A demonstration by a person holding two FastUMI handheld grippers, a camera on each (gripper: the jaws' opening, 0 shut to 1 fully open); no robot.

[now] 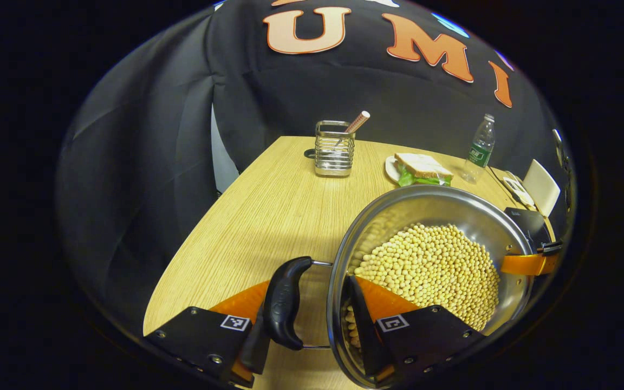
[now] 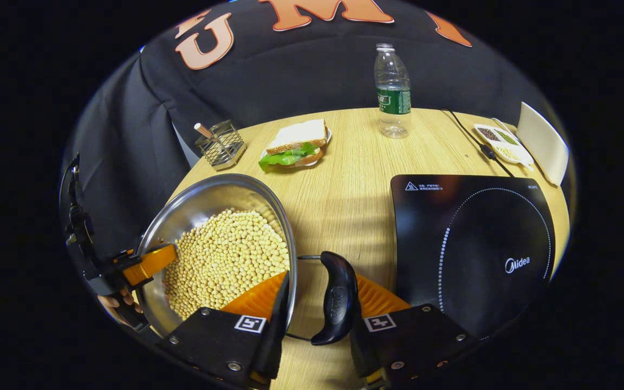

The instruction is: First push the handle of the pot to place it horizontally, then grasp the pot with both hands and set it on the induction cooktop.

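The pot [image 1: 431, 271], full of pale beans [image 1: 436, 271], is sitting on the wooden table [image 1: 268, 211] just to the left of the induction cooktop [image 2: 474, 244], not on it. The left gripper [image 1: 312, 325] is closing around one black side handle [image 1: 285, 303], with one finger outside the handle and the other inside the pot's rim, while the right gripper [image 2: 314, 319] is doing the same at the opposite handle [image 2: 336, 303]; I cannot tell how firmly either one is pressing. Farther back on the table a wire holder [image 1: 335, 149], a sandwich [image 1: 420, 169] and a water bottle [image 2: 392, 92] are standing.
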